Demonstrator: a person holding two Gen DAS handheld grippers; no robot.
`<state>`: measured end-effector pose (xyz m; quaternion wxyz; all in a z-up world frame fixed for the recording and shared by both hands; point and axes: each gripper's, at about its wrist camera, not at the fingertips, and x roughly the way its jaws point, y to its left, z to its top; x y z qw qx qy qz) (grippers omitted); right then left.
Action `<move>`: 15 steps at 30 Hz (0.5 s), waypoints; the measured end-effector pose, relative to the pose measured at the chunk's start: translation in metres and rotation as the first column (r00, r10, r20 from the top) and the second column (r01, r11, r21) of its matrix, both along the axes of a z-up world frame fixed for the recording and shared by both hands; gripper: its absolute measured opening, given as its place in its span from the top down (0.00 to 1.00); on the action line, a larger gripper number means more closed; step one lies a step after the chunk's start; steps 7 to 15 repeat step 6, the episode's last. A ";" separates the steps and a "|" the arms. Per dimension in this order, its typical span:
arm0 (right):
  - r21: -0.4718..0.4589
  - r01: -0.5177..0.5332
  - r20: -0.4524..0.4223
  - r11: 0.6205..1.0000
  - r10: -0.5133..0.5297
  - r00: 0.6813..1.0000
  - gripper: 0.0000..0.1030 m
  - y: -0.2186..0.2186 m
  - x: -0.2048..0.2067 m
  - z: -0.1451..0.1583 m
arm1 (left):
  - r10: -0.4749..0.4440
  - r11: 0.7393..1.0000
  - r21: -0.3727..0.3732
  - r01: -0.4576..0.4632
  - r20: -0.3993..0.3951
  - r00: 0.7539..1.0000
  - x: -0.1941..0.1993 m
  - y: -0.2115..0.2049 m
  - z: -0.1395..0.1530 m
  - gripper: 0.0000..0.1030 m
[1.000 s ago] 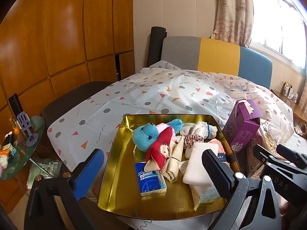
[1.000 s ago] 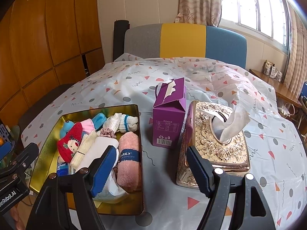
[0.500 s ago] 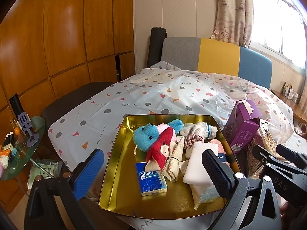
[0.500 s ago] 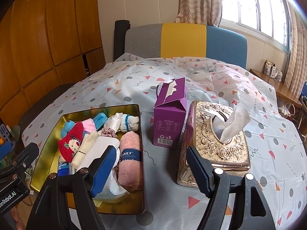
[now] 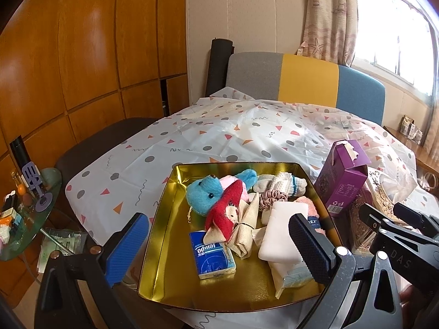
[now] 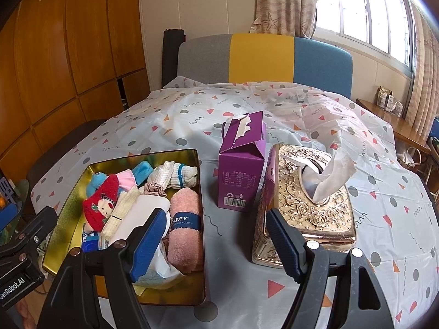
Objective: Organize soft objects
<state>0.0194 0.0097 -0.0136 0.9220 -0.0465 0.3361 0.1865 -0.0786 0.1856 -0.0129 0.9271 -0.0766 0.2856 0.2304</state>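
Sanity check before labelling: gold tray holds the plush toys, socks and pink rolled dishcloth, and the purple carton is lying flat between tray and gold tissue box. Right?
One slip: the purple carton stands upright, not flat, as the right wrist view shows. The rest holds: it sits between the gold tray and the gold tissue box, and the pink rolled dishcloth lies in the tray.

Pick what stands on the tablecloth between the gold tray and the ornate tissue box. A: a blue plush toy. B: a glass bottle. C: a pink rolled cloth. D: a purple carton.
D: the purple carton stands upright between the gold tray and the tissue box.
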 end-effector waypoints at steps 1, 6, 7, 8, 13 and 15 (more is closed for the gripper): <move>-0.001 0.001 0.000 1.000 -0.001 1.000 0.26 -0.001 0.000 0.000 | -0.002 1.000 -0.004 0.002 -0.002 1.000 0.000 0.001 -0.001 0.04; 0.006 0.023 0.029 1.000 -0.023 0.999 0.26 -0.016 -0.001 0.008 | -0.026 0.999 -0.026 0.025 -0.018 1.000 0.004 0.003 -0.004 0.05; 0.006 0.023 0.029 1.000 -0.023 0.999 0.26 -0.016 -0.001 0.008 | -0.026 0.999 -0.026 0.025 -0.018 1.000 0.004 0.003 -0.004 0.05; 0.006 0.023 0.029 1.000 -0.023 0.999 0.26 -0.016 -0.001 0.008 | -0.026 0.999 -0.026 0.025 -0.018 1.000 0.004 0.003 -0.004 0.05; 0.006 0.023 0.029 1.000 -0.023 0.999 0.26 -0.016 -0.001 0.008 | -0.026 0.999 -0.026 0.025 -0.018 1.000 0.004 0.003 -0.004 0.05; 0.006 0.023 0.029 1.000 -0.023 0.999 0.26 -0.016 -0.001 0.008 | -0.026 0.999 -0.026 0.025 -0.018 1.000 0.004 0.003 -0.004 0.05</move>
